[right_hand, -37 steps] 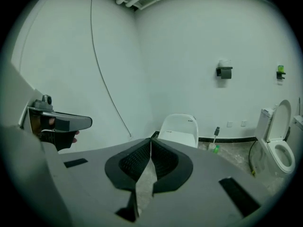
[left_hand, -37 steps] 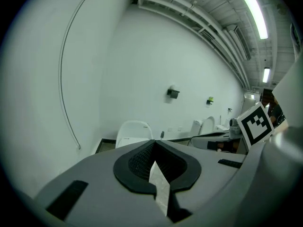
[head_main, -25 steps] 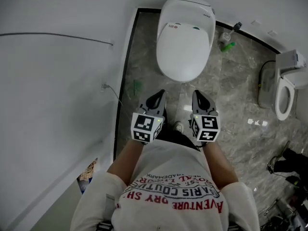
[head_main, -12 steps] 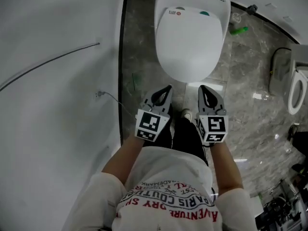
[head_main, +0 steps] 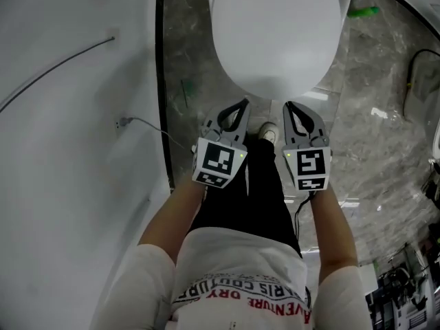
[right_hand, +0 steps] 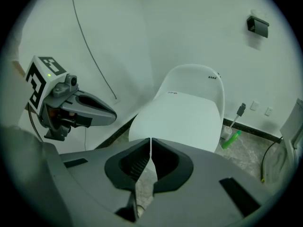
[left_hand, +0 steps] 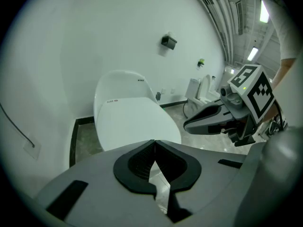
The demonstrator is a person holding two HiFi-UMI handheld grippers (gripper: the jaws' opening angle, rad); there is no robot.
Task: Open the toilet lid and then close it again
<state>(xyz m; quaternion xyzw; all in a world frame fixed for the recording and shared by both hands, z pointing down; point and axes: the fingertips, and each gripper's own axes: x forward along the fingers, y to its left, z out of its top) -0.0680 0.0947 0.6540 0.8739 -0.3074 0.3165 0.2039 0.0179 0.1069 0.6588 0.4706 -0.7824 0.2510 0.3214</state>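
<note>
A white toilet stands against the wall with its lid (head_main: 275,33) down flat; the lid (left_hand: 135,124) fills the middle of the left gripper view and the lid (right_hand: 182,119) shows ahead in the right gripper view. My left gripper (head_main: 243,102) hovers just short of the lid's front edge, jaws shut with nothing between them. My right gripper (head_main: 288,105) hangs beside it at the same height, also shut and empty. Neither touches the toilet. Both point forward and down at the bowl's front.
A white wall (head_main: 75,115) with a thin cable (head_main: 55,67) runs close on the left. A green bottle (head_main: 363,10) and a toilet brush (right_hand: 239,112) stand to the right of the toilet. A second toilet (left_hand: 198,91) stands further off on the marble floor (head_main: 378,129).
Both grippers have come down and forward together toward the front of the toilet lid, which now looms larger in the head view. Their jaws stayed shut.
</note>
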